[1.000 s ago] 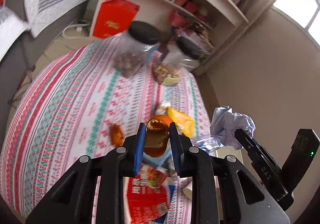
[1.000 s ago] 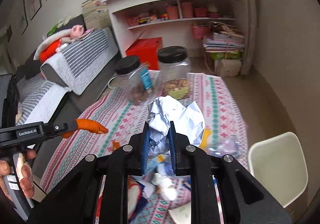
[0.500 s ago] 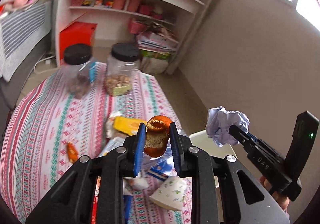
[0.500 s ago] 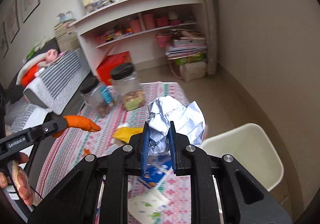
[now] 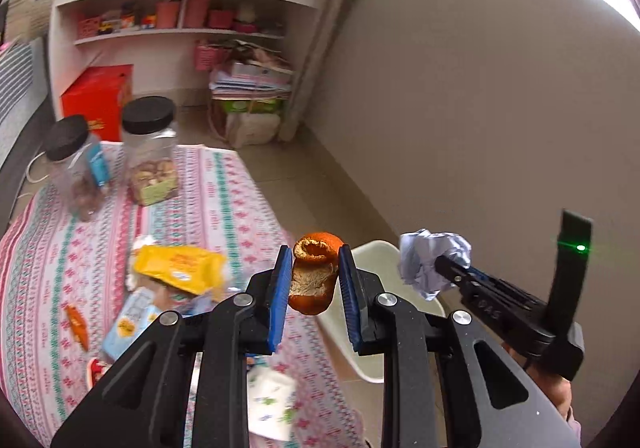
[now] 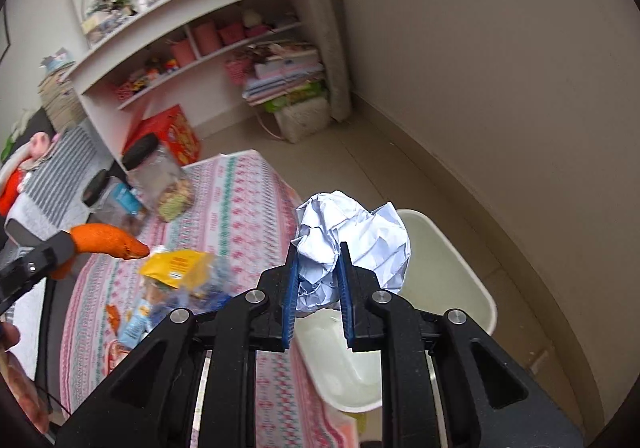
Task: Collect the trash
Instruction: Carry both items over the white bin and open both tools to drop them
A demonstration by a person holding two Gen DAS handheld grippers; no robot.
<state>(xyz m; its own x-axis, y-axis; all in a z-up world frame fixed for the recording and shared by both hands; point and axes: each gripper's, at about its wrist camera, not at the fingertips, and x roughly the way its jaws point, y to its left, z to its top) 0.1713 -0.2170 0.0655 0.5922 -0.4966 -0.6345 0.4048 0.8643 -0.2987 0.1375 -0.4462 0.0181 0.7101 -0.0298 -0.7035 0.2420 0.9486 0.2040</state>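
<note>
My left gripper (image 5: 313, 272) is shut on a curled piece of orange peel (image 5: 314, 276), held above the table's right edge. In the right wrist view the same peel (image 6: 108, 242) sticks out from the left gripper at the left. My right gripper (image 6: 319, 270) is shut on a crumpled ball of white paper (image 6: 352, 240), held over the near rim of a cream waste bin (image 6: 456, 280) on the floor beside the table. In the left wrist view the paper ball (image 5: 430, 262) and the bin (image 5: 376, 260) lie to the right.
Loose trash lies on the patterned tablecloth (image 5: 224, 200): a yellow wrapper (image 5: 180, 268), a small orange scrap (image 5: 78, 322), blue and white packets (image 5: 132, 318). Two black-lidded jars (image 5: 150, 156) stand at the far end. Shelves (image 6: 192, 32), a red box (image 5: 98, 96) and a beige wall (image 6: 500, 68) surround.
Both grippers have swung to the right, from over the table towards the bin, and rolled. Each keeps its hold: the peel in the left, the paper ball in the right.
</note>
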